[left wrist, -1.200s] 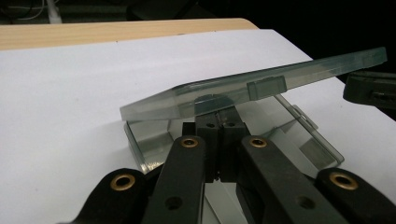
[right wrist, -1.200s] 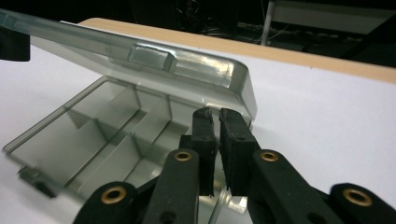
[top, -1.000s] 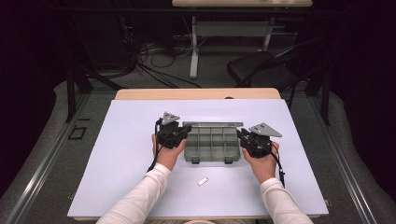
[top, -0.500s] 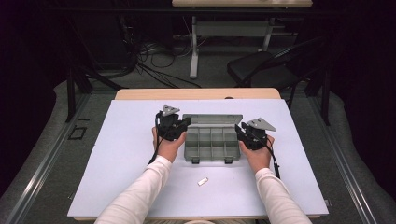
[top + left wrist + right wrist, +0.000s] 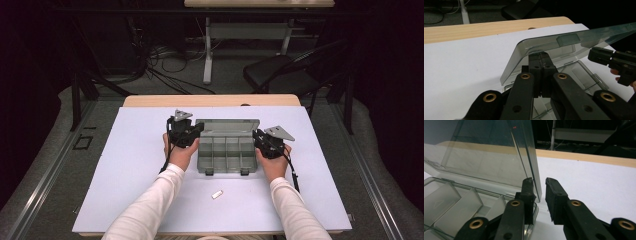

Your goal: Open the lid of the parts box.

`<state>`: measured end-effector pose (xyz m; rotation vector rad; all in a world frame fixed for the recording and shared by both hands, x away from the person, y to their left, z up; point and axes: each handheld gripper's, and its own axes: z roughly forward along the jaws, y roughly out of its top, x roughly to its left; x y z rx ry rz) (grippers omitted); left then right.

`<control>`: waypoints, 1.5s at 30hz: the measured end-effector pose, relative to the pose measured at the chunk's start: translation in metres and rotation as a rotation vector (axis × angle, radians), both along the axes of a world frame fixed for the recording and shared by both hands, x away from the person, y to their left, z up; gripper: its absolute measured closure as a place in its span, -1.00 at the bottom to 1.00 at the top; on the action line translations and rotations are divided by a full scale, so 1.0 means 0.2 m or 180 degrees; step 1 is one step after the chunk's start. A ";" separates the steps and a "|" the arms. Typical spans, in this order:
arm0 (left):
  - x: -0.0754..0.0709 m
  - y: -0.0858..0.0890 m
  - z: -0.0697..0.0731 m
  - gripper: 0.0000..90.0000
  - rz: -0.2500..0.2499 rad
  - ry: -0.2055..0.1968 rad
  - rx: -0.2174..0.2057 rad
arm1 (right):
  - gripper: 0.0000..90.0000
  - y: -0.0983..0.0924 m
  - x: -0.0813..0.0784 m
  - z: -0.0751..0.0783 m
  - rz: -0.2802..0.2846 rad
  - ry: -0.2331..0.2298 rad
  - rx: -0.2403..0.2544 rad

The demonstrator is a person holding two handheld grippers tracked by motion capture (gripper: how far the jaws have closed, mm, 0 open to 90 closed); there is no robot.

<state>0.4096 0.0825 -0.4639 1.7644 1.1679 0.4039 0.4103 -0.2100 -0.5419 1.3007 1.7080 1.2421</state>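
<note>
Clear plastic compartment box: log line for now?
box: clear plastic compartment box, lid raised | left gripper: shut on lid | right gripper: lid edge between parted jaws

A smoky grey see-through box (image 5: 226, 150) sits on a pale lilac mat (image 5: 125, 170); black grippers with brass rivets, white sleeves (image 5: 150, 210), light wood table edge (image 5: 210, 100).

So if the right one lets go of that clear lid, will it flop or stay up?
The lid looks thin but stiff, so it would likely swing on its hinge, not sag. The box seems empty and light; a push may slide it on the smooth table.
</note>
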 end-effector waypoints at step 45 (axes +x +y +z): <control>-0.13 0.03 -0.36 0.05 -0.0126 0.0170 0.0600 | 0.95 0.06 -0.04 0.00 -0.0103 0.0008 -0.0121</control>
